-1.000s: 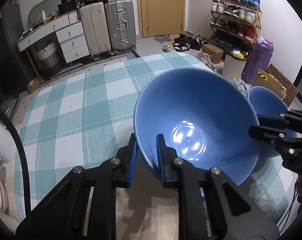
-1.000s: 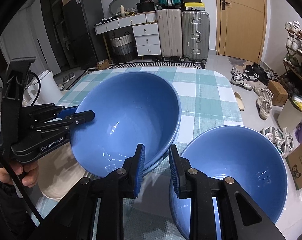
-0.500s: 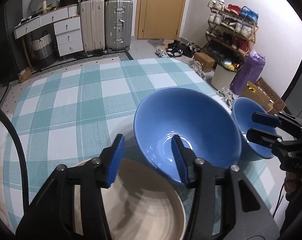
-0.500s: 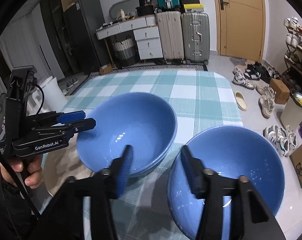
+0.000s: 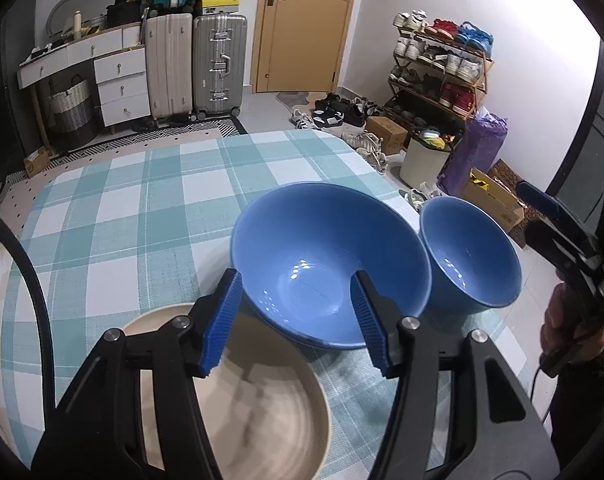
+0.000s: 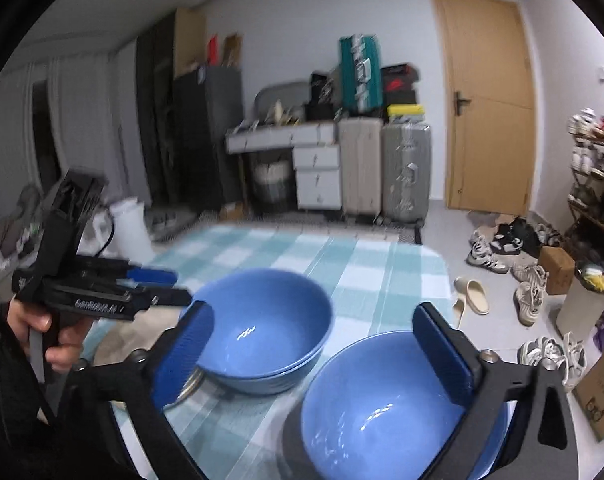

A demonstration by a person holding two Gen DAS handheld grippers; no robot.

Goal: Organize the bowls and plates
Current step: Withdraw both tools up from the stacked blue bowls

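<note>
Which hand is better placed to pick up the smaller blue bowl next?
Right. The open right gripper hangs right over the smaller blue bowl; the left gripper frames the big blue bowl.

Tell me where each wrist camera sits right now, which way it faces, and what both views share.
Left wrist: rides the left gripper, looks down across the checked table at the wide blue bowl; its jaws have just been opening, nothing pinched; the right gripper and a hand show.
Right wrist: rides the right gripper, faces the door; jaws just opened wide, empty; the left gripper shows.
Shared: both blue bowls, including the smaller blue bowl, the table and the beige plate.
</note>
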